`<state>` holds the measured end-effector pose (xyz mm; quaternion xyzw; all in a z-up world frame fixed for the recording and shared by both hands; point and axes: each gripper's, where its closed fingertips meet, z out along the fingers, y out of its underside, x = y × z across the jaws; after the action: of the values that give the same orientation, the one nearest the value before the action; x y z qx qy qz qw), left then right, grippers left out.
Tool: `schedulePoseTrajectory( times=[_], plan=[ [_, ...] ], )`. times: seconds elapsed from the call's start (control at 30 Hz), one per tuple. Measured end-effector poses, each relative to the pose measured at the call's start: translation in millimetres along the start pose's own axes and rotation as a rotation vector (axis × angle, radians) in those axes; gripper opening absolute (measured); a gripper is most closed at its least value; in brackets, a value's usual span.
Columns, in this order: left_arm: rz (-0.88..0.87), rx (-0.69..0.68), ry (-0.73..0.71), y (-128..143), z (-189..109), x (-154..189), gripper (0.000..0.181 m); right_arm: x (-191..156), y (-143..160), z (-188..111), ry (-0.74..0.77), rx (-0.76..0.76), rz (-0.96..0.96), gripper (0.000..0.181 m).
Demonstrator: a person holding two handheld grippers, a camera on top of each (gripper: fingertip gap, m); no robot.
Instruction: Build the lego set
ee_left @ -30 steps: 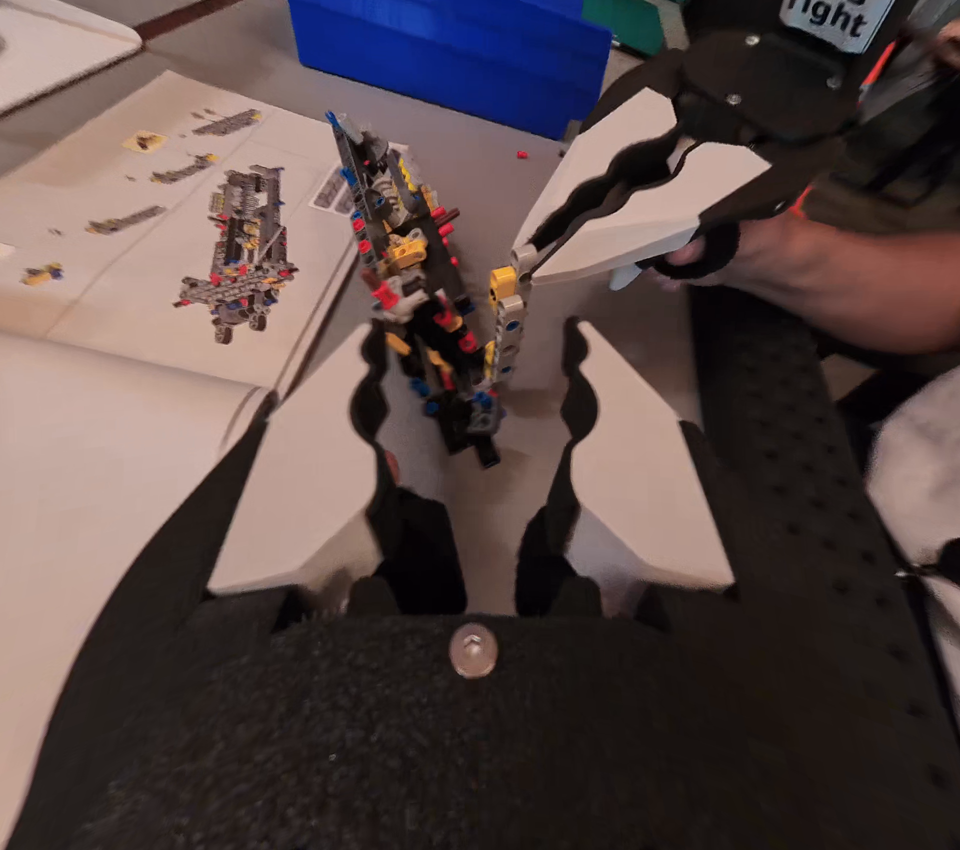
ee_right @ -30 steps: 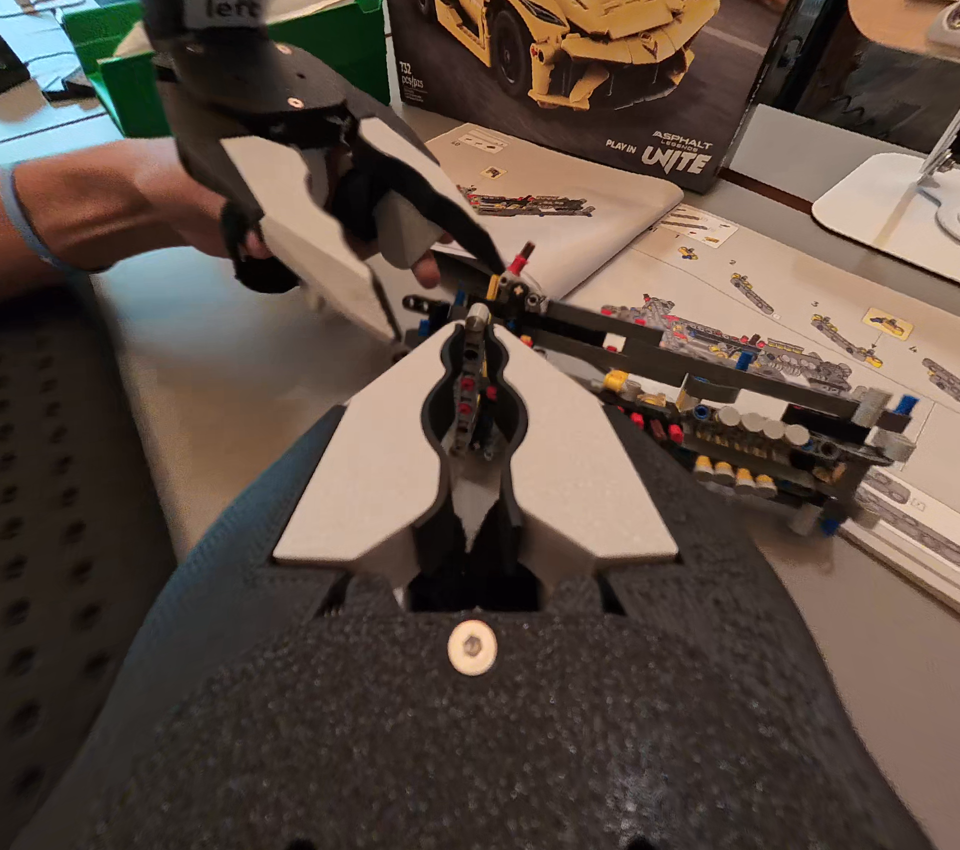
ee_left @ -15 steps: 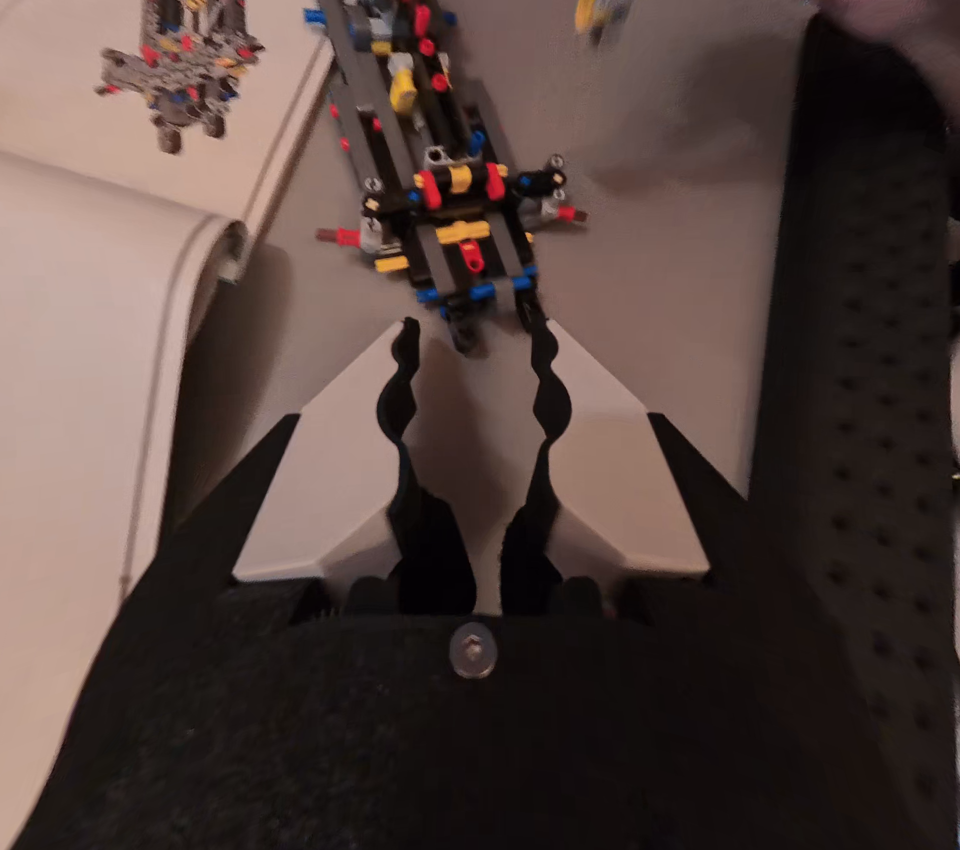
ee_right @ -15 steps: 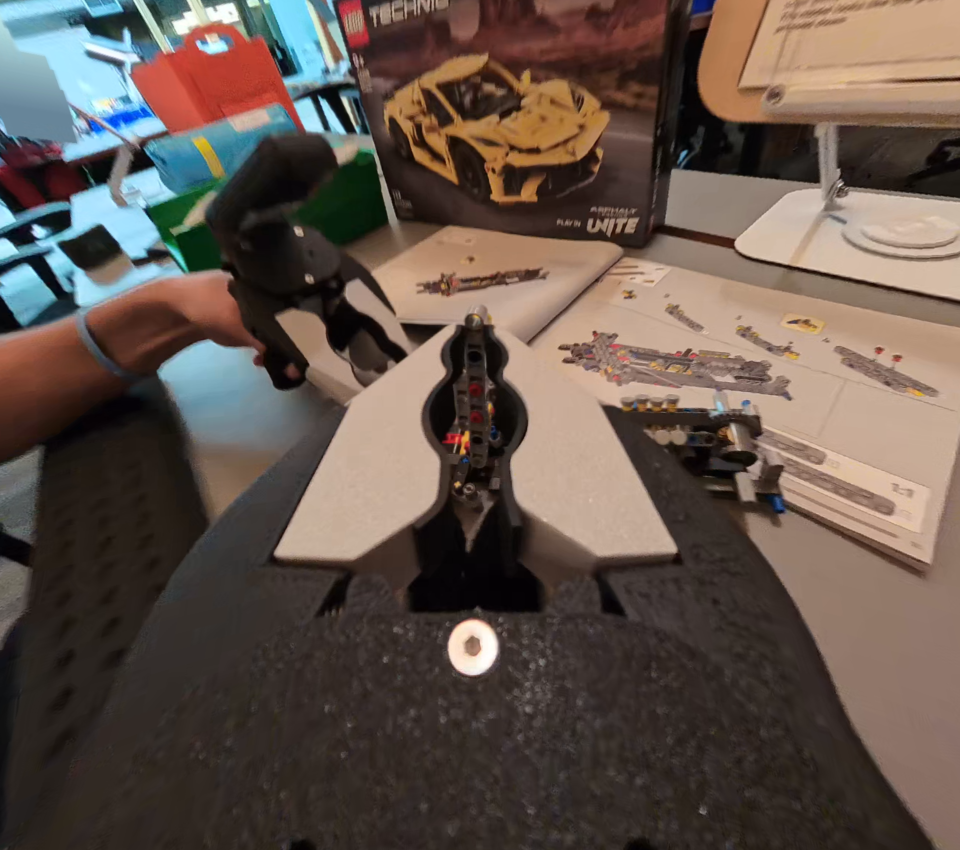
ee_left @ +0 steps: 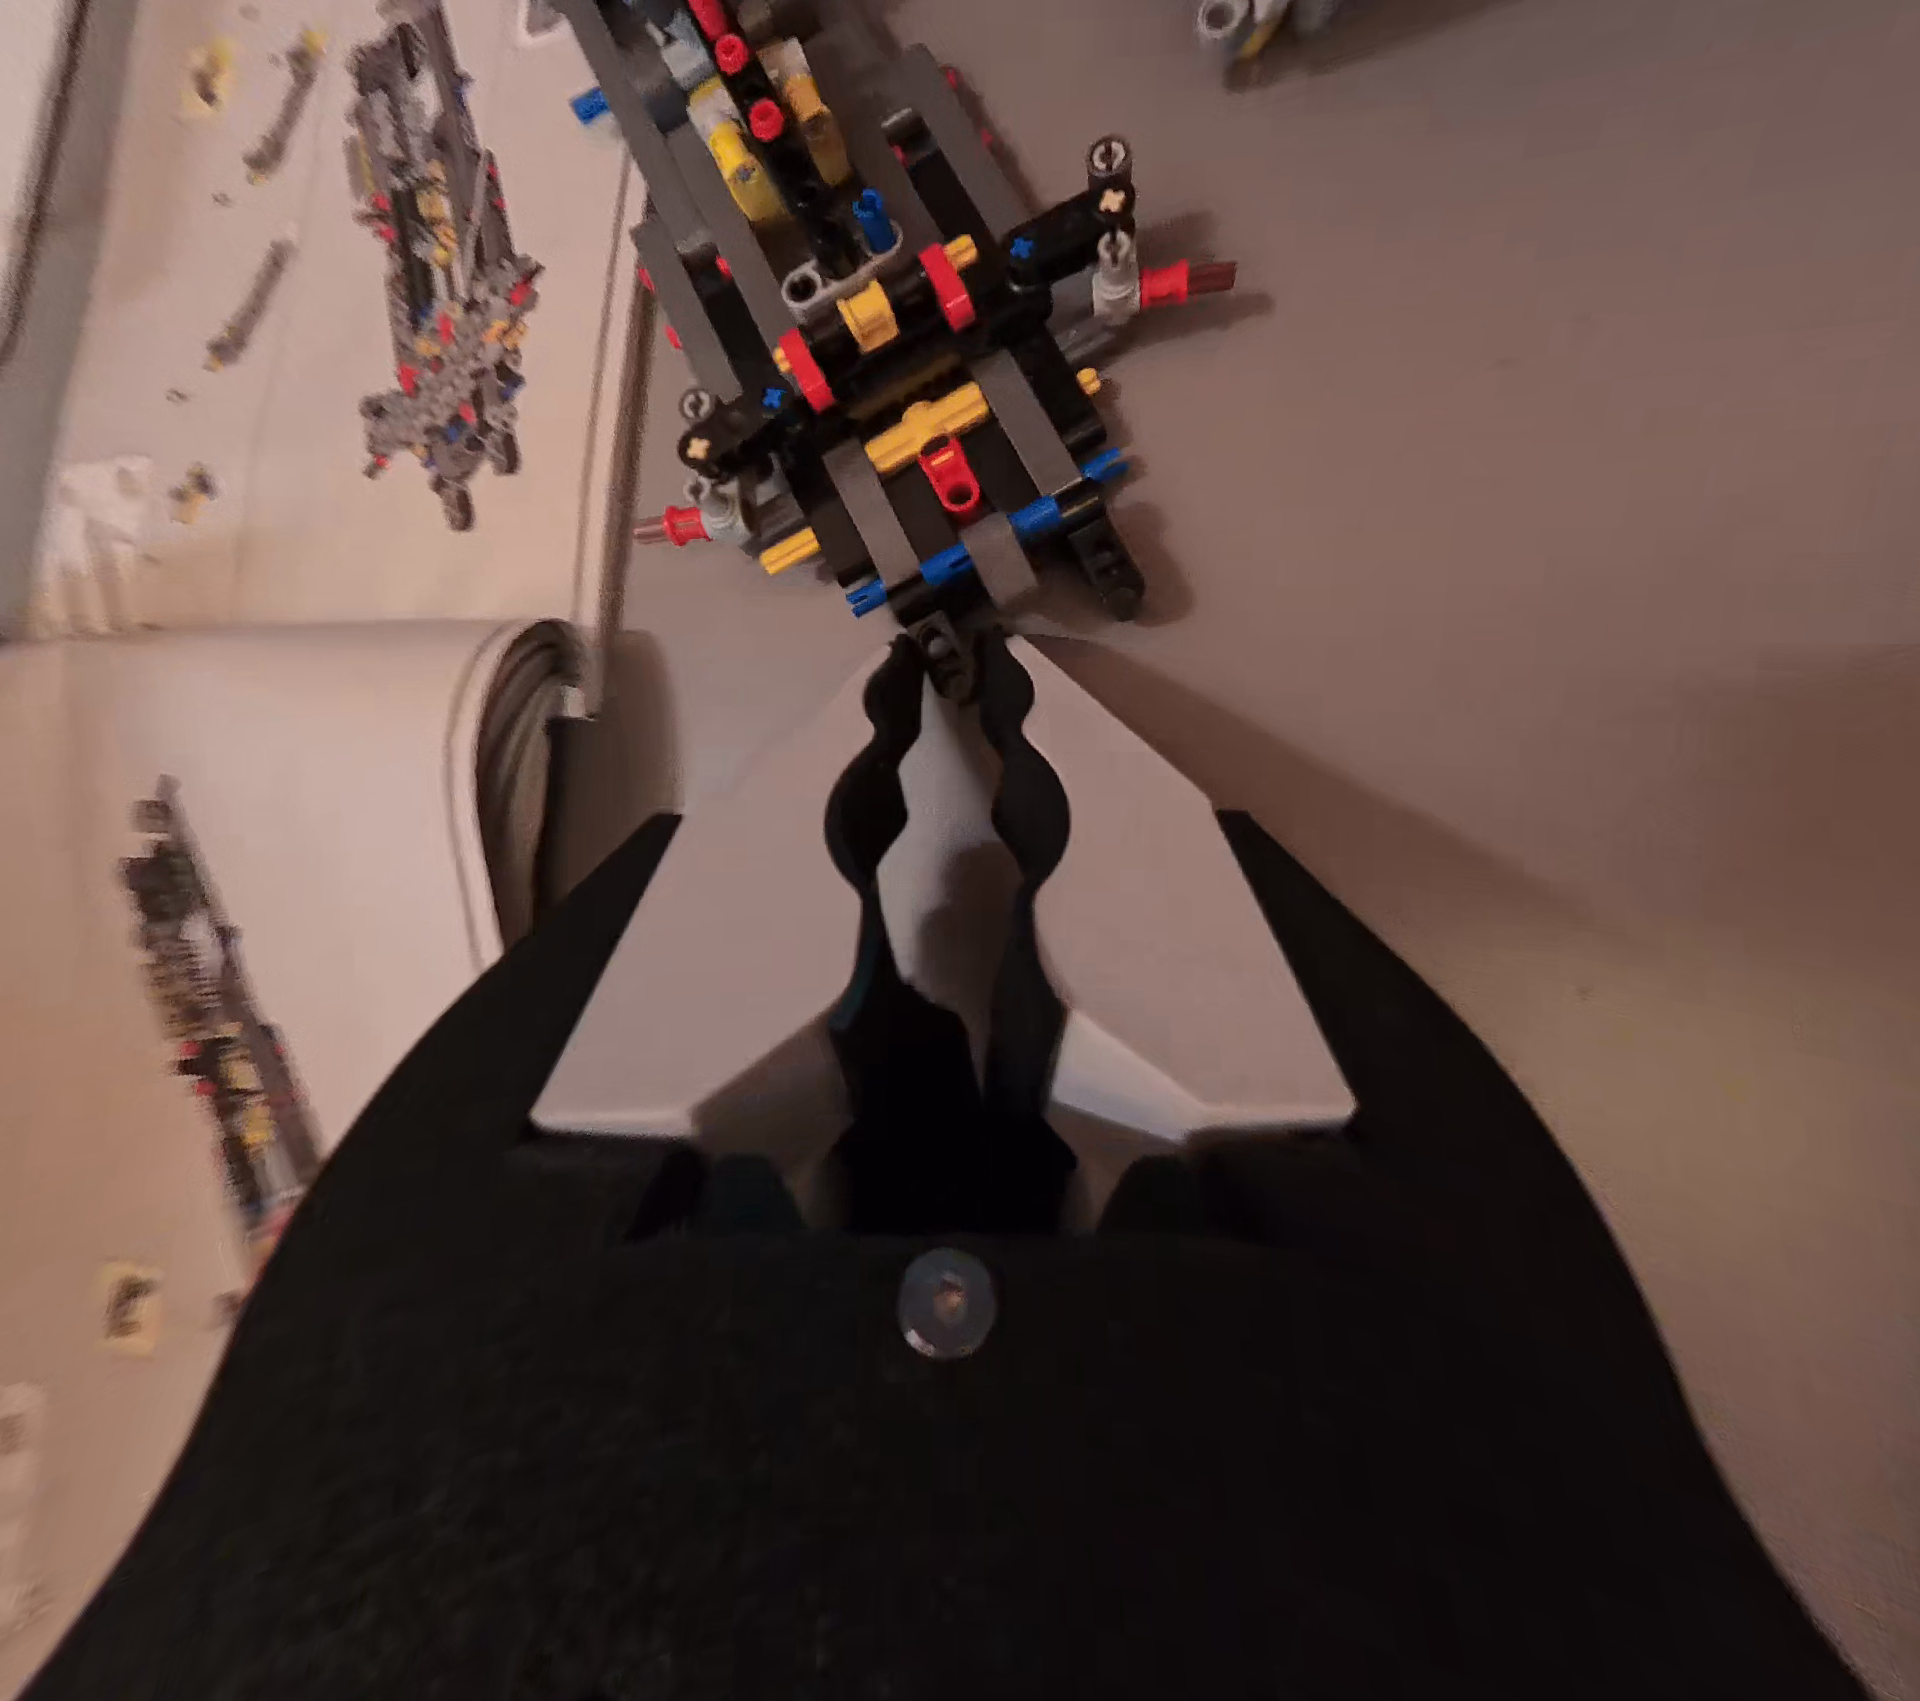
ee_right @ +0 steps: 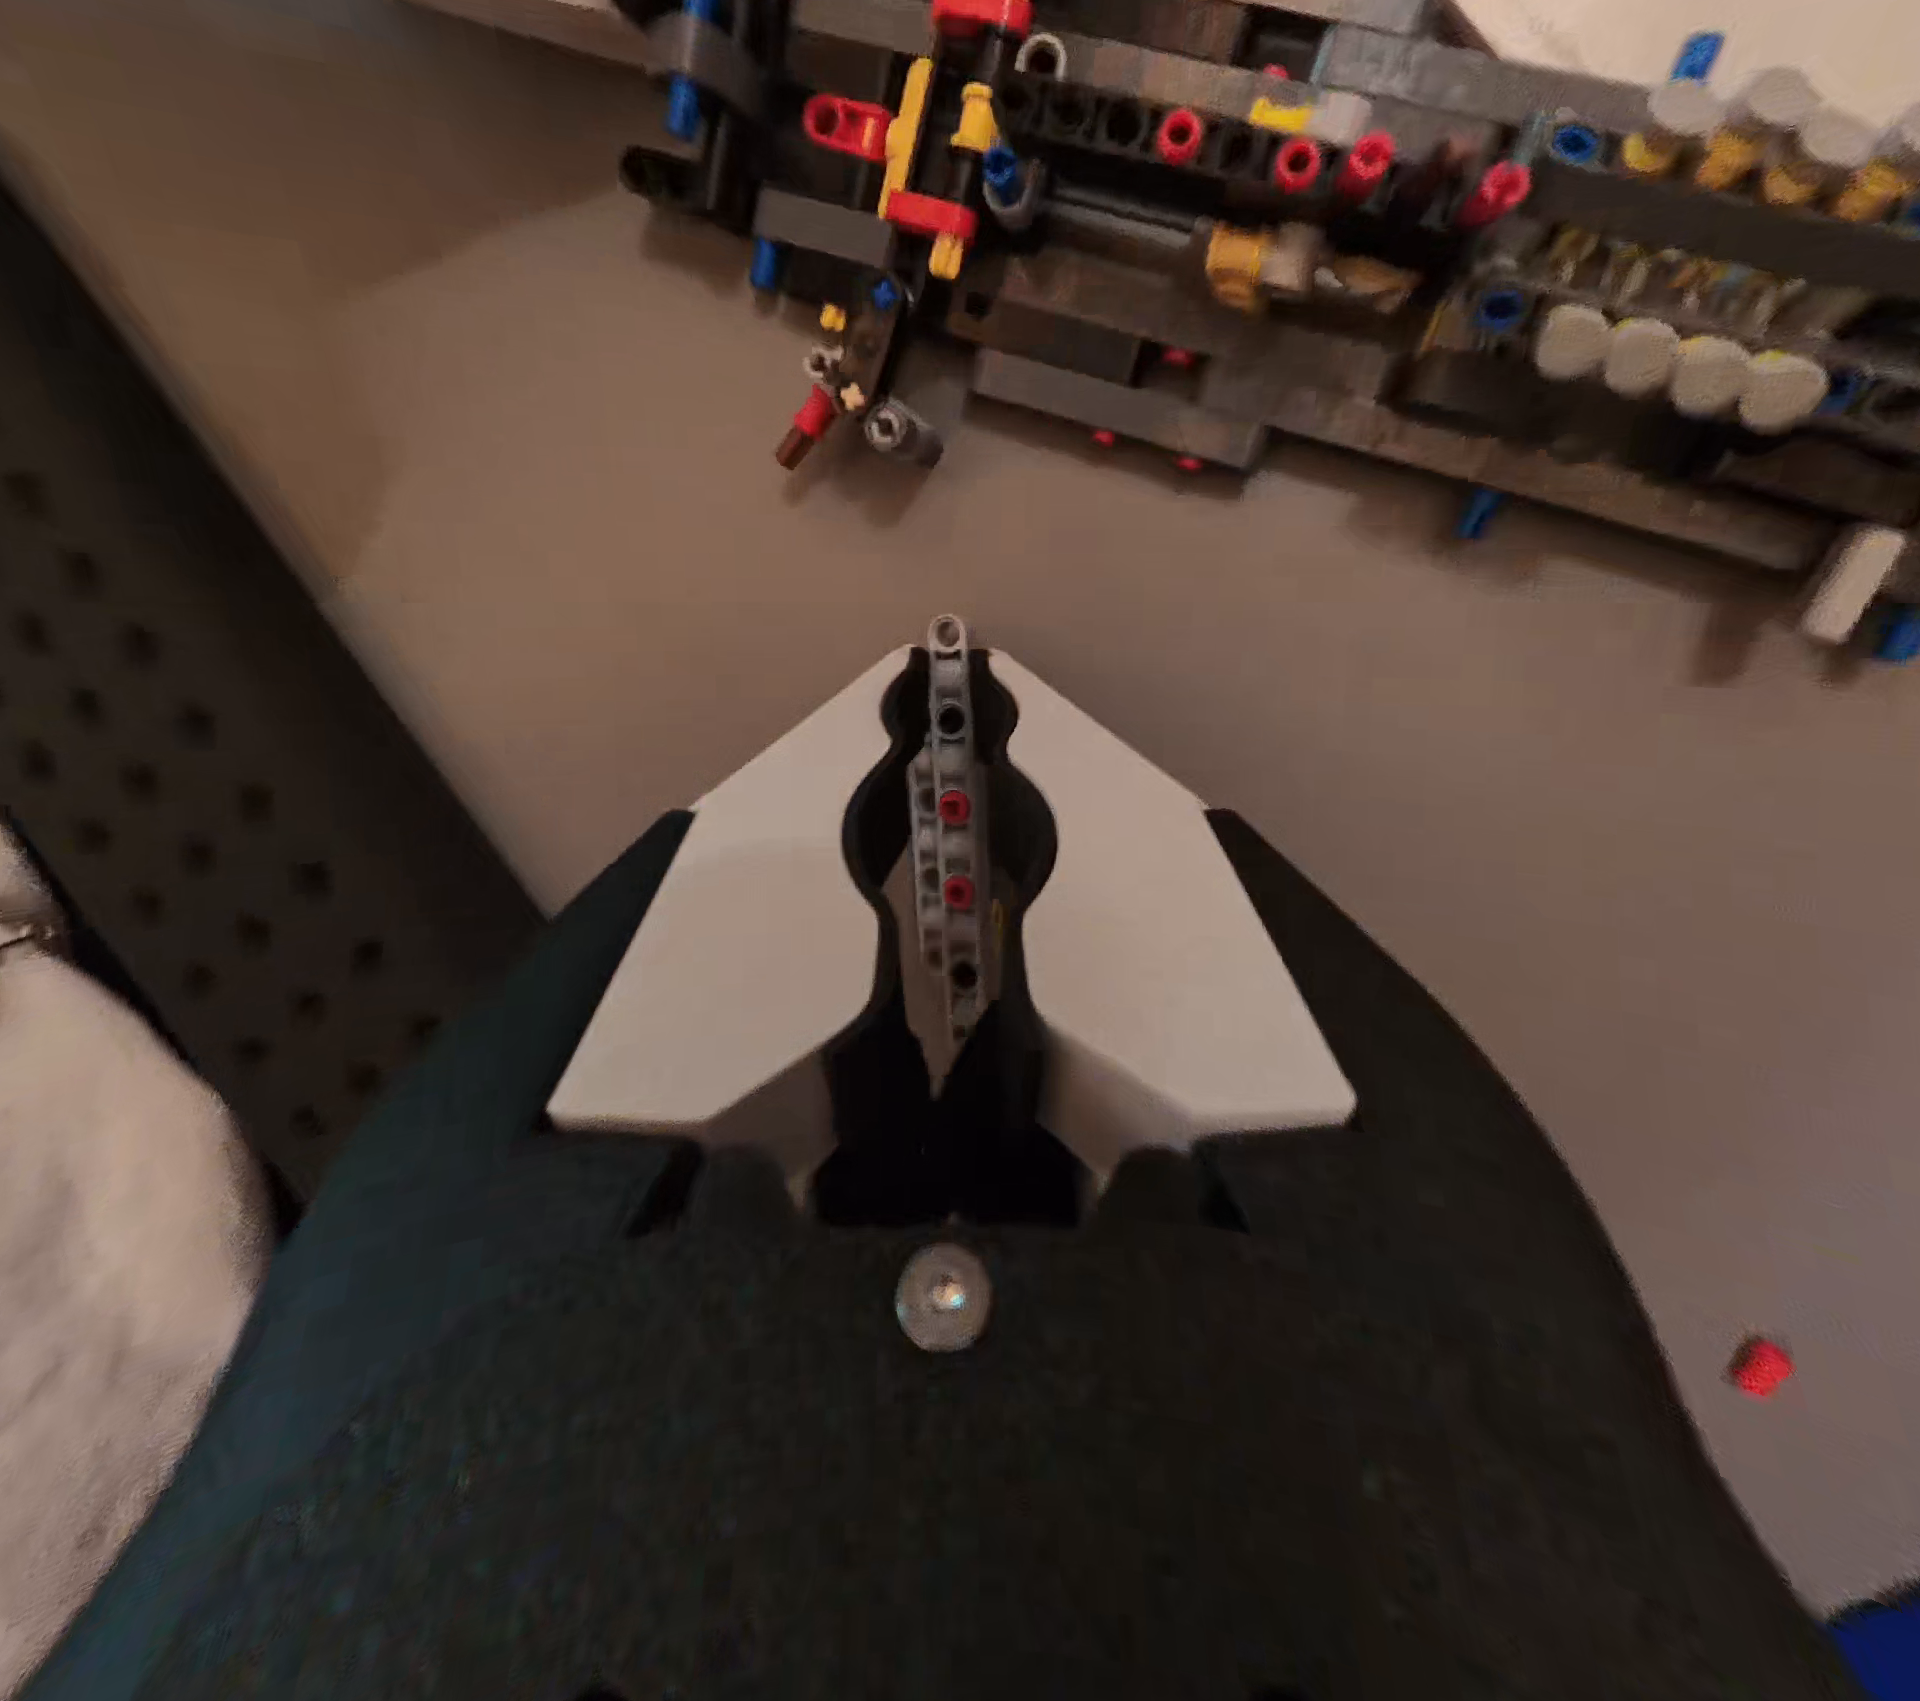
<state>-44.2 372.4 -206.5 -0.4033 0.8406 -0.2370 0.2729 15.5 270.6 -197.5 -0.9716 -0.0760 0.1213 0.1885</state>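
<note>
Here, left gripper (ee_left: pixel 948 659) jaws clenched on the lego chassis (ee_left: pixel 904 363) end on the worktop (ee_left: pixel 1507 508), right gripper (ee_right: pixel 948 649) jaws grasping a grey beam (ee_right: pixel 948 830) just short of it.

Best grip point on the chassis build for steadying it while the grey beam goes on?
Probably the short black stub jutting from the near end of the chassis, approached end-on, level with the table. The left gripper already pinches there, and this leaves the pin-studded top open for the right gripper and its grey beam.
</note>
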Motion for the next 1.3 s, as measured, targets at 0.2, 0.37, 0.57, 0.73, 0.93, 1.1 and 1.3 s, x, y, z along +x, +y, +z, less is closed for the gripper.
schedulePoseTrajectory(
  times=[0.2,0.37,0.57,0.73,0.93,1.1,1.3],
  plan=[
    [0.255,0.0,-0.26,-16,-13,-8,0.008,-10,-32,-5,-0.049,0.182,0.055,0.026],
    [0.381,-0.035,-0.392,-24,-20,-11,0.007,-15,-59,-10,0.05,0.413,0.173,0.019],
    [0.449,-0.043,-0.462,-28,-26,-9,0.007,-18,-75,-41,0.335,0.56,0.072,0.03],
    [0.507,-0.059,-0.511,-34,-29,-4,0.007,-10,-96,-21,0.37,0.51,0.013,0.027],
    [0.549,-0.062,-0.557,-37,-32,-1,0.007,-9,-97,-11,0.328,0.551,0.029,0.007],
    [0.22,0.163,-0.331,-47,-52,6,0.014,-10,-101,-24,0.272,0.697,0.043,0.006],
    [-0.482,0.546,0.182,-80,-82,-15,0.033,-22,-113,-46,0.117,0.884,0.055,0.006]
  ],
)
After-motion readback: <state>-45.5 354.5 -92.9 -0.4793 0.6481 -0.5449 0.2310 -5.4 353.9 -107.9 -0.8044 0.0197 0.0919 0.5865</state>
